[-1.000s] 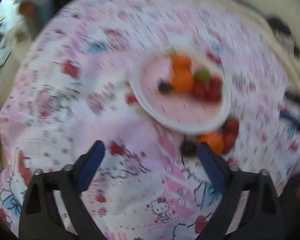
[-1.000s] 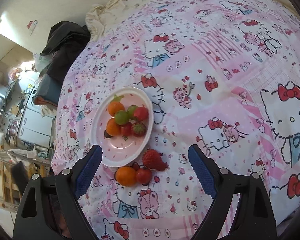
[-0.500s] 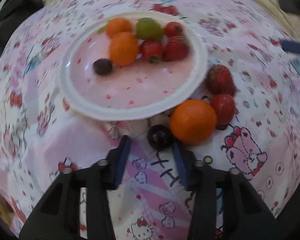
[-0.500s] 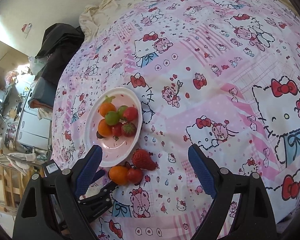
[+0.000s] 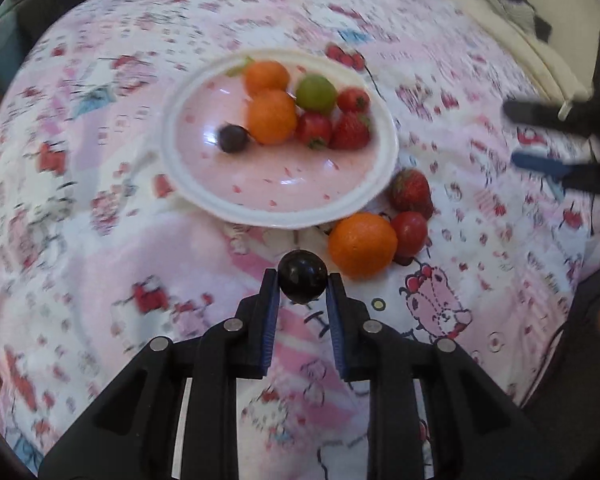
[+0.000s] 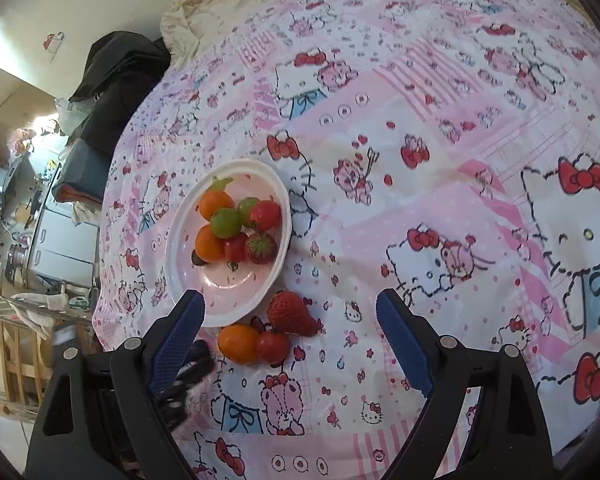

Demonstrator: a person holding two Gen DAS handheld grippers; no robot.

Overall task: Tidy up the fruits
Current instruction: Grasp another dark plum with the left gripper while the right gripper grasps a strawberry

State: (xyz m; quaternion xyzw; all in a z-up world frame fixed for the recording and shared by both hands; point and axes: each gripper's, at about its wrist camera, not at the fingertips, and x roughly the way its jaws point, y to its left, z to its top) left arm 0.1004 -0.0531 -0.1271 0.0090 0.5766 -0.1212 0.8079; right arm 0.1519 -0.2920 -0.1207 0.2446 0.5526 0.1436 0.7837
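Two blue fingers of the left gripper [image 5: 303,292] have just squeezed shut on a dark round grape [image 5: 303,277], just in front of the white plate [image 5: 188,184]. On the plate sit two oranges, a green fruit, red tomatoes, a strawberry and another dark grape [image 5: 233,138]. Beside the plate, on the pink cartoon bedsheet [image 6: 440,152], lie an orange [image 5: 362,243], a tomato [image 5: 409,228] and a strawberry [image 5: 410,190]. Nothing is between the right gripper's [image 6: 290,334] wide-apart fingers.
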